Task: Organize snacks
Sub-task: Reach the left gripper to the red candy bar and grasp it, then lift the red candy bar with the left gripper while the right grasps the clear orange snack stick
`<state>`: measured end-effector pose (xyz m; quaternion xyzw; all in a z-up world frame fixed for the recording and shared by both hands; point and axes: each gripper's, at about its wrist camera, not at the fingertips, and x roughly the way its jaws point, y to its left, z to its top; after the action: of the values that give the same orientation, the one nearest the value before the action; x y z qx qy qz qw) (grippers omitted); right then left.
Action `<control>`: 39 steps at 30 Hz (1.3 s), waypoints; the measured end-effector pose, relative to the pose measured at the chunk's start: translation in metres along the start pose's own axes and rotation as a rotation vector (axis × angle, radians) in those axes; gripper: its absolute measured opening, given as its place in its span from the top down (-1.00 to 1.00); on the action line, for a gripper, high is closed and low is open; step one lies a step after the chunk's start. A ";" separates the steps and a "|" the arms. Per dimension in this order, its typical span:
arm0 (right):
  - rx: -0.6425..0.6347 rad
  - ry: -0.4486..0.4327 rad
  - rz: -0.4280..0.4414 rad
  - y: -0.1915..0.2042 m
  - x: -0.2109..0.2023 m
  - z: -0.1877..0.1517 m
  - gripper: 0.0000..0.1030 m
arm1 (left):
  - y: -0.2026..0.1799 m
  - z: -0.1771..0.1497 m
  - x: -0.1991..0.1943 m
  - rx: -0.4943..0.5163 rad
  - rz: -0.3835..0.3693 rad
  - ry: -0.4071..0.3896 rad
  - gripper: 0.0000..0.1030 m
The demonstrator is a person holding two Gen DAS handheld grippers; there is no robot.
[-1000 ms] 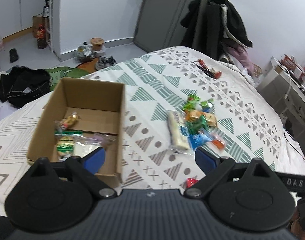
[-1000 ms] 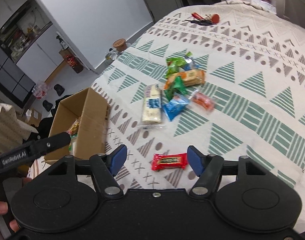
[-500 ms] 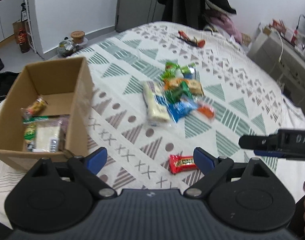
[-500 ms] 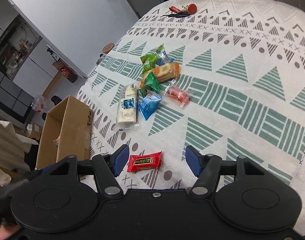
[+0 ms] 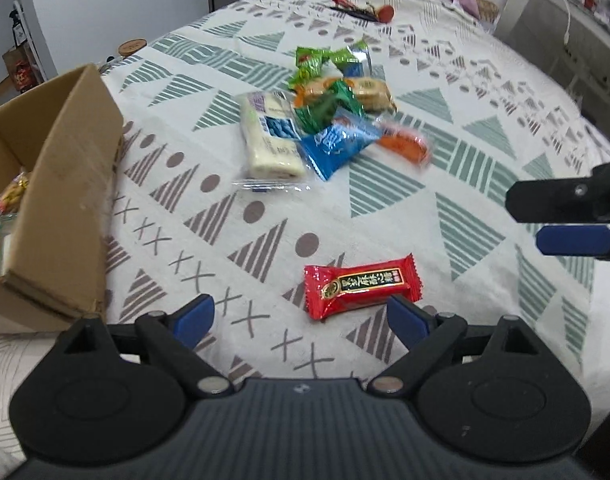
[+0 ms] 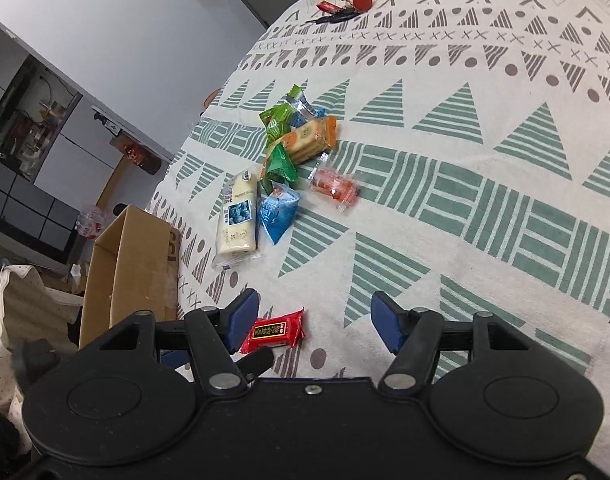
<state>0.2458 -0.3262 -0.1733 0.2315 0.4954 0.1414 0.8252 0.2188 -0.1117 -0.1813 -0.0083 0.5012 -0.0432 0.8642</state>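
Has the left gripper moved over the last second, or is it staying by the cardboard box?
Yes. The left gripper has swung right, away from the brown cardboard box, and now opens around the red candy wrapper on the patterned bedspread.

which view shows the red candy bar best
The left wrist view: the red candy bar lies whole and large on the bedspread, its label visible, ahead of the open left gripper. In the right wrist view it is smaller, its left end hidden by a finger.
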 end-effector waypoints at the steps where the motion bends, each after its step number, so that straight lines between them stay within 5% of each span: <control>1: 0.002 0.003 0.001 -0.001 0.001 0.001 -0.21 | -0.002 0.001 0.004 0.005 0.003 0.004 -0.81; 8: 0.024 0.018 0.003 -0.008 0.011 0.006 -0.21 | -0.007 0.010 0.024 0.013 0.031 0.000 -0.80; 11: 0.024 0.029 -0.004 -0.010 0.017 0.009 -0.21 | -0.006 0.014 0.028 0.000 0.030 -0.016 -0.64; 13: 0.019 0.033 -0.008 -0.010 0.020 0.010 -0.20 | -0.005 0.017 0.028 -0.012 0.017 -0.027 -0.29; 21: -0.019 0.036 -0.026 -0.001 0.037 0.019 -0.11 | -0.002 0.019 0.029 -0.051 -0.054 -0.020 0.63; 39: -0.165 -0.039 -0.077 0.029 0.063 0.050 0.05 | 0.041 0.041 -0.007 -0.152 -0.027 -0.110 0.65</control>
<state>0.3199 -0.2843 -0.1856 0.1463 0.4744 0.1452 0.8558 0.2536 -0.0717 -0.1574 -0.0829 0.4547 -0.0159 0.8866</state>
